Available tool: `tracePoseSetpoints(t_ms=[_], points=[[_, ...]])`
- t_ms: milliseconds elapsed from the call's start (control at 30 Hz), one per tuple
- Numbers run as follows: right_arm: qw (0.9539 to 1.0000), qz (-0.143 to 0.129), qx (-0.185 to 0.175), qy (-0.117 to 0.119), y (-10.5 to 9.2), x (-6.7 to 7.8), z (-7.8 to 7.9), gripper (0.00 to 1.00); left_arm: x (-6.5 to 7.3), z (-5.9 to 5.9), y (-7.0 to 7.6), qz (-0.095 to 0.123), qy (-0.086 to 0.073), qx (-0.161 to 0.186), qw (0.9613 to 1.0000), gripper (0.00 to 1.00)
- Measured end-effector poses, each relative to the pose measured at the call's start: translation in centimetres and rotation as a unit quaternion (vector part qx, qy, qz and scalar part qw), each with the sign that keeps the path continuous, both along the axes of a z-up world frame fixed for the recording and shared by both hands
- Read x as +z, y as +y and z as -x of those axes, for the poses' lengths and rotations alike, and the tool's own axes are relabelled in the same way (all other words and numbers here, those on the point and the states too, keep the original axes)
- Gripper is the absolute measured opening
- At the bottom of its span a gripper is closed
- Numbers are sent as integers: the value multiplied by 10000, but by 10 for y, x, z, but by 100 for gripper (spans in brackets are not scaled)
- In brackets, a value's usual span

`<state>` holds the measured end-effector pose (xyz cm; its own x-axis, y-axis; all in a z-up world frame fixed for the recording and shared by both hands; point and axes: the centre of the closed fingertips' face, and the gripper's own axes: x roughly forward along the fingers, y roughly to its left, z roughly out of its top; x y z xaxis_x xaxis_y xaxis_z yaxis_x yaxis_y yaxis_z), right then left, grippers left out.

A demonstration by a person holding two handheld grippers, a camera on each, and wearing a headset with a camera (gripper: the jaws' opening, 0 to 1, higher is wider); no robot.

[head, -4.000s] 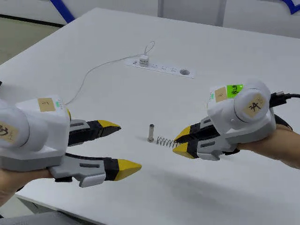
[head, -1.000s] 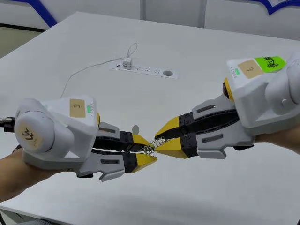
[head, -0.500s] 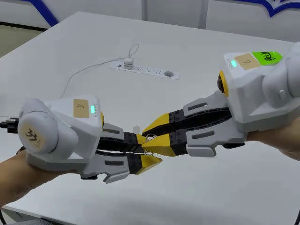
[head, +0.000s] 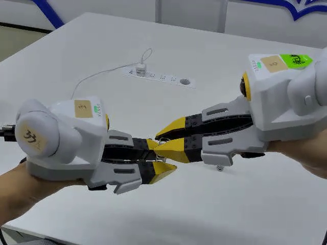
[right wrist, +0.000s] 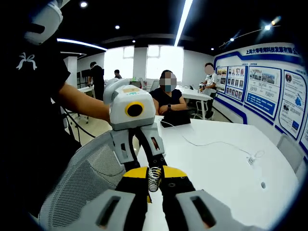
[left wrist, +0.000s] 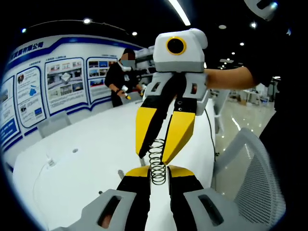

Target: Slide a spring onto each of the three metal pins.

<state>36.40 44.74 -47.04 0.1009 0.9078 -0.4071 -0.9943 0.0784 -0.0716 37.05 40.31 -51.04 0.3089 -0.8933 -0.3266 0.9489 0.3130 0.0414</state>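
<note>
Spring [left wrist: 156, 153] is held clear of the table [head: 204, 56], above its near edge. The left gripper [left wrist: 160, 173] is pinched almost closed on one end and the right gripper [right wrist: 154, 175] closed round the other (I can't make out a pin inside the coil). I judge that no pin is sleeved yet, so all three remain. I have bare surface all round, and the power strip [head: 158, 76] sits well apart toward the far edge.

Mostly buried at the pinch
Head view: the coiled silver wire spring [head: 160, 152] is nearly covered between left gripper [head: 161, 156] and right gripper [head: 159, 144] — a small metal piece [head: 219, 167] under the latter is half hidden, unidentifiable.
</note>
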Motion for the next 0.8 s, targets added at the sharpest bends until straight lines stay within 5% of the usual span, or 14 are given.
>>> tracePoseSetpoints(t_ms=[300, 800], points=[[9999, -22, -129, -97, 5, 6, -12, 10, -4, -6, 14, -92, 77, 142, 9998, 26], [9961, -9, -837, -265, 4, 2, -64, 10, -11, -30, 57, -1, 338, 792, 9963, 46]])
